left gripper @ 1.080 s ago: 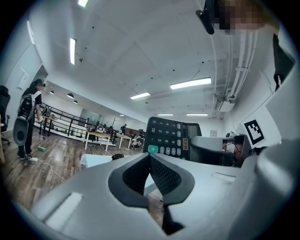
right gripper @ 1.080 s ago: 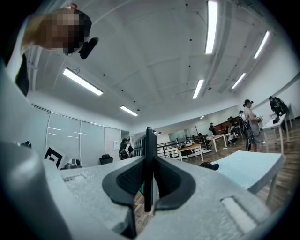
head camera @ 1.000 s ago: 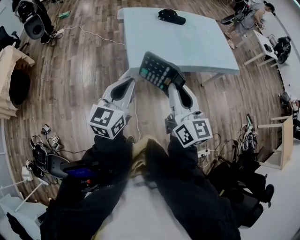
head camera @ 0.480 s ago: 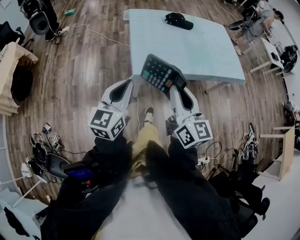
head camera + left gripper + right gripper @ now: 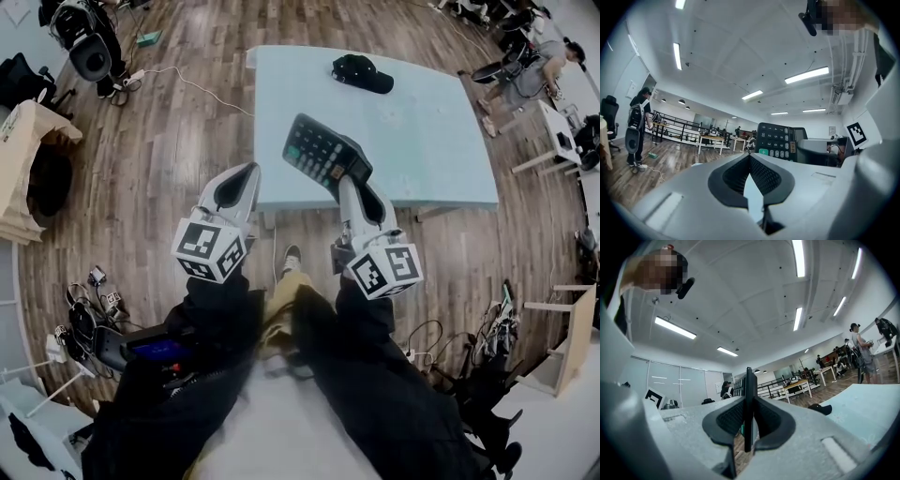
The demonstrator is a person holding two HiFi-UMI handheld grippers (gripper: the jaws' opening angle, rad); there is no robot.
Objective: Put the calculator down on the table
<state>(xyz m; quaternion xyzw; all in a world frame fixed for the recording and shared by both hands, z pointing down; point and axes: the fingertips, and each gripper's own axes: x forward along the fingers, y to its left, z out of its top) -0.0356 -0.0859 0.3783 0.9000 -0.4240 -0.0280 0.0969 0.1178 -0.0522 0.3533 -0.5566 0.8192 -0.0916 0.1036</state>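
Note:
A black calculator (image 5: 323, 152) with a green key is clamped at its lower end in my right gripper (image 5: 354, 173), which is shut on it. It hangs tilted over the near edge of the pale blue table (image 5: 422, 122). In the right gripper view the calculator (image 5: 750, 404) shows edge-on between the pads. My left gripper (image 5: 251, 169) is level beside it at the left, shut and empty, its tip at the table's front edge. The left gripper view shows the keypad of the calculator (image 5: 777, 140) to the right of that gripper's closed jaws (image 5: 750, 157).
A black cap (image 5: 361, 72) lies at the far side of the table. A cardboard box (image 5: 23, 159) and loose cables (image 5: 89, 300) are on the wooden floor at the left. A person (image 5: 553, 61) and white tables are at the far right.
Both grippers have moved forward toward the table. The calculator, earlier short of the near edge, now hangs over the tabletop. The grip is unchanged.

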